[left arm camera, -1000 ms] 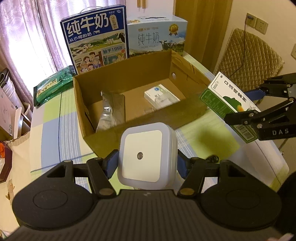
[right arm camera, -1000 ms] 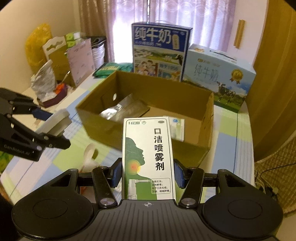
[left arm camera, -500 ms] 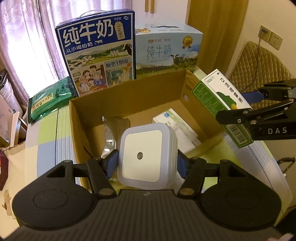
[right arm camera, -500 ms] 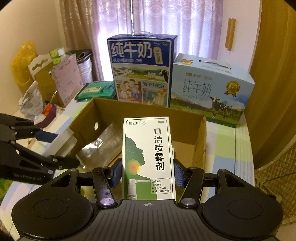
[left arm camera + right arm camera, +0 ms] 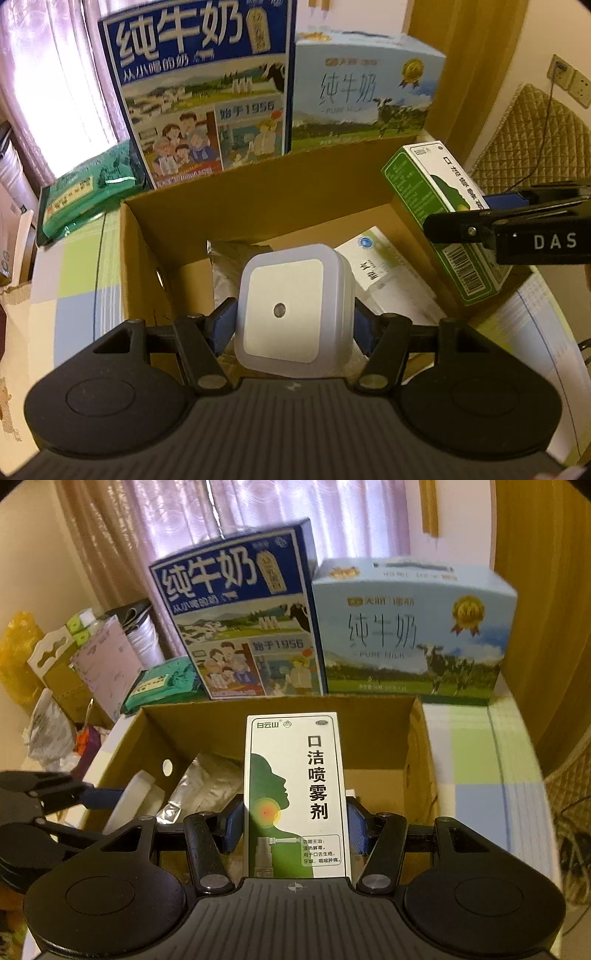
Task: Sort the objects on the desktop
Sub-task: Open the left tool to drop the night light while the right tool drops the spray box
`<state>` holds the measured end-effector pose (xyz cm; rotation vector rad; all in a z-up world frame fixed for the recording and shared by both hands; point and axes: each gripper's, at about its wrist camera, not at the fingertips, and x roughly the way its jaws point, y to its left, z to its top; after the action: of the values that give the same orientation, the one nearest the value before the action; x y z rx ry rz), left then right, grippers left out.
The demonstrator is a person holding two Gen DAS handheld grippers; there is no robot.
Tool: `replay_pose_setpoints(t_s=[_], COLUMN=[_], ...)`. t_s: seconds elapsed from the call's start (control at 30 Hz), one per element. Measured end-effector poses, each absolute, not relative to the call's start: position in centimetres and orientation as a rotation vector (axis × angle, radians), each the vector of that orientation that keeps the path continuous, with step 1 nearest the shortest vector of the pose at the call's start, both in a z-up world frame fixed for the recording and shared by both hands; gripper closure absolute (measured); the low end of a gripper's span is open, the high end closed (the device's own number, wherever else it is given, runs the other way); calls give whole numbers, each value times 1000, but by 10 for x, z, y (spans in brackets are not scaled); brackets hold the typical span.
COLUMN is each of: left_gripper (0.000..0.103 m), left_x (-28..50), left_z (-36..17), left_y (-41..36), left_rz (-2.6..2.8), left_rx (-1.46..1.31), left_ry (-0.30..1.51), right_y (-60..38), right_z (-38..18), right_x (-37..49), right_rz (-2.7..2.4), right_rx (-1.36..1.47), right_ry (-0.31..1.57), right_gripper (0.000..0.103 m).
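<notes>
Landmark: the open cardboard box (image 5: 258, 192) on the desk (image 5: 74, 280).
Left gripper (image 5: 291, 325): its jaws hold the white night light (image 5: 291, 310) by two sides, above the near part of the box.
Right gripper (image 5: 295, 827): its jaws hold the green and white spray carton (image 5: 295, 794), upright, above the box near its right wall.
Inside the box: a silver foil pack (image 5: 207, 786) and a white packet (image 5: 373, 266) lie on the bottom.
Behind the box: two milk cartons (image 5: 243, 620), standing.

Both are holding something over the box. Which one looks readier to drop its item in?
Probably the left hand-held gripper: its night light hangs inside the cardboard box opening, while the right one's spray carton sits by the right wall.
</notes>
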<state>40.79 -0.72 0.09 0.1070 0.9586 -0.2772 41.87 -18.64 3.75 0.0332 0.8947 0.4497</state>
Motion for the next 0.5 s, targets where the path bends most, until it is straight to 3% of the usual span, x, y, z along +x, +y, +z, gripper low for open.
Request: replay_pose_setpoints(t_s=[0.5], left_gripper=[44], left_x=[425], left_z=[-32], left_y=[-11], left_rz=[-277], left_rx=[115], left_ry=[987], right_y=[-179], right_z=[-4], right_x=[438], right_rz=[447], right_rx=[100], right_ry=[951], right_gripper=[50])
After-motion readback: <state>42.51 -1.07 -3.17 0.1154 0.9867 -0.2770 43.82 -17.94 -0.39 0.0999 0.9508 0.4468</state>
